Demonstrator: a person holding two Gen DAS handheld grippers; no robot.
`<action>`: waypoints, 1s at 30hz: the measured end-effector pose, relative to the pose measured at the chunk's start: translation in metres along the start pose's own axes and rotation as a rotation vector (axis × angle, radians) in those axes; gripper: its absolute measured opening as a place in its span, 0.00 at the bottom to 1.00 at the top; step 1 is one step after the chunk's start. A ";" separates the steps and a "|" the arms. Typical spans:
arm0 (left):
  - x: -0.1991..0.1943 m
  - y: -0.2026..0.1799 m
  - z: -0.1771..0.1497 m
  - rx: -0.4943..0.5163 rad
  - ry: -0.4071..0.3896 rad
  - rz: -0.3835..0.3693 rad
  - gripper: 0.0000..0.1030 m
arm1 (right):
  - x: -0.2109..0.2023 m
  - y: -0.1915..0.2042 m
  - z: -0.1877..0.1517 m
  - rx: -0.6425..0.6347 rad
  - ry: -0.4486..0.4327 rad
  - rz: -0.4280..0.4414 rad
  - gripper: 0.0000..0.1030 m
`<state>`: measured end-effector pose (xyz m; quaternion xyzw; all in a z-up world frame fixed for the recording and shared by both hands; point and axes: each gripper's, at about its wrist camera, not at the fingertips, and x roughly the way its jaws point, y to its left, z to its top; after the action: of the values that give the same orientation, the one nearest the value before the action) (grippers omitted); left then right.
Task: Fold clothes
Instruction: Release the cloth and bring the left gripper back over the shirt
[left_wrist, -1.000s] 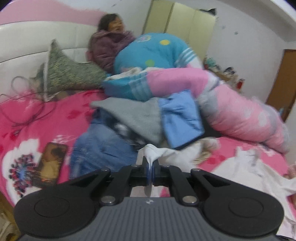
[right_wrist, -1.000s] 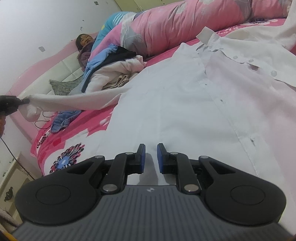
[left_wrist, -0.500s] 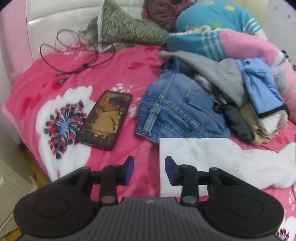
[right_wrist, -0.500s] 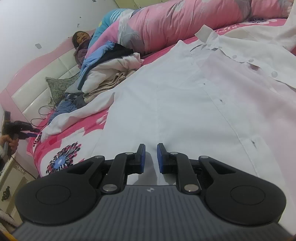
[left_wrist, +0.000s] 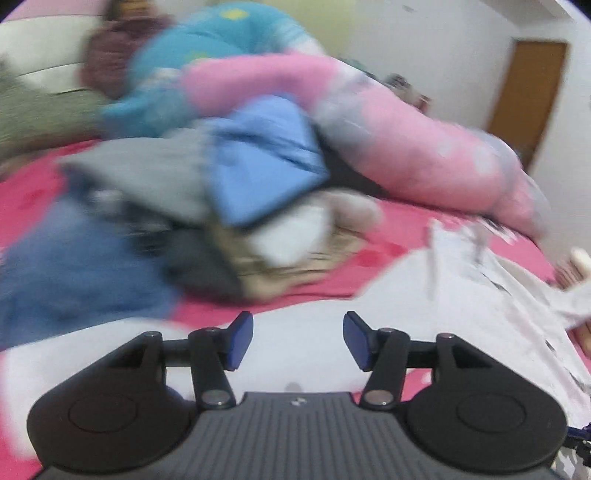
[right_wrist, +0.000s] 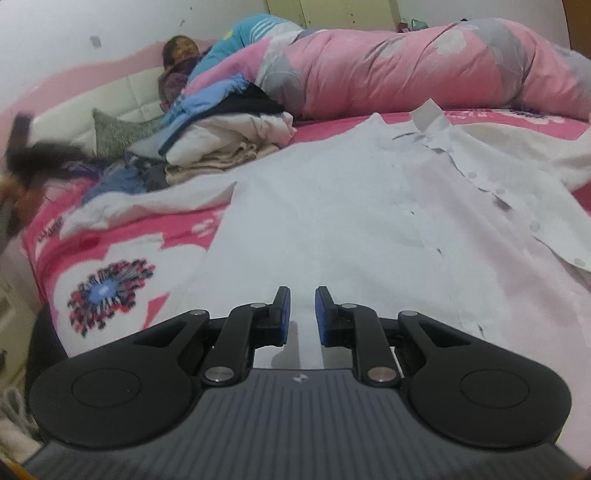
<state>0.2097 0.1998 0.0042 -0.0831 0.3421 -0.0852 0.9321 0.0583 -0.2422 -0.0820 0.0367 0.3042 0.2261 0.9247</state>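
Right wrist view shows a white button-up shirt (right_wrist: 332, 206) spread flat across the bed (right_wrist: 122, 243), collar toward the far edge beside the rolled pink quilt (right_wrist: 424, 74), one sleeve (right_wrist: 147, 206) stretched toward the bed's left edge. The right hand-held gripper (right_wrist: 302, 314) hovers low over the shirt's hem at the near edge, its blue pads slightly parted and holding nothing. The left hand-held gripper (left_wrist: 298, 338), spread wide and empty, hangs over white cloth in a badly blurred view.

The shirt is thin, smooth woven cloth with a stiff collar and small buttons; the bedsheet below is soft and printed. The main risk, as I judge it, is pinching the sheet along with the shirt, or catching only one layer so the fold skews. The nearby clothes pile (right_wrist: 221, 147), lumpy and loosely stacked, could snag the sleeve.
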 end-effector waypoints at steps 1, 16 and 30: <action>0.018 -0.013 0.003 0.010 0.013 -0.023 0.51 | -0.001 0.000 -0.002 -0.003 0.006 -0.016 0.14; 0.197 -0.078 0.031 0.211 0.281 -0.011 0.41 | 0.003 -0.005 -0.009 0.026 0.070 -0.054 0.14; 0.129 -0.104 0.030 0.326 -0.036 0.114 0.53 | -0.020 -0.017 -0.018 0.034 0.090 -0.131 0.12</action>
<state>0.3156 0.0740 -0.0318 0.0872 0.3113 -0.0851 0.9425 0.0402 -0.2679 -0.0896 0.0223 0.3509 0.1611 0.9222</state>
